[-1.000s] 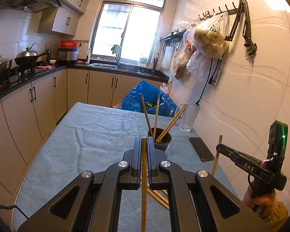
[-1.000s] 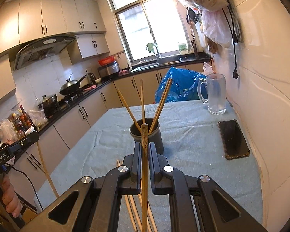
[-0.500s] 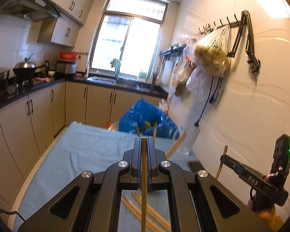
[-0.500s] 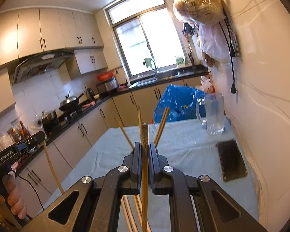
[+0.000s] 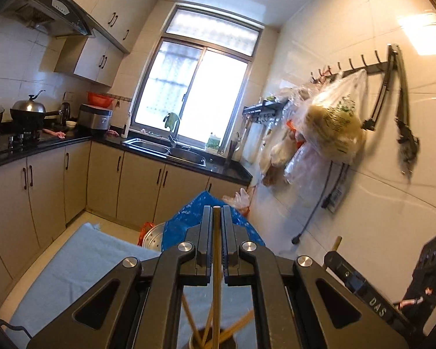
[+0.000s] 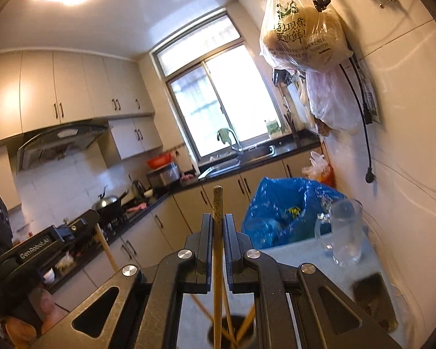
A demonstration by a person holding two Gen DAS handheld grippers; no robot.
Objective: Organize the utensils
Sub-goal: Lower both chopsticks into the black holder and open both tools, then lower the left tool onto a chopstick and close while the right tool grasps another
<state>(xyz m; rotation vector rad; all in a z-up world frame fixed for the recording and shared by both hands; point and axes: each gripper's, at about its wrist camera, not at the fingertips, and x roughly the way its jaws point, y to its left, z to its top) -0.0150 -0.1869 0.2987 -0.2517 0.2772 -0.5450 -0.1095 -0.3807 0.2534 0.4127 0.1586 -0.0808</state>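
kitchen table (image 5: 81,258); both hand-held grippers (image 5: 214,218) (image 6: 218,226) pinch chopsticks (image 5: 216,261) (image 6: 217,250), seemingly over holder (image 6: 232,331).

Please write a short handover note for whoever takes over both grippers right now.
Left gripper: shut on one chopstick, above the holder.
Right gripper: shut on another chopstick, above the same holder.
Done: several chopsticks already stand in the holder on the blue cloth.
Left: lower both held chopsticks into the holder and release.
Nearby: glass mug, phone.
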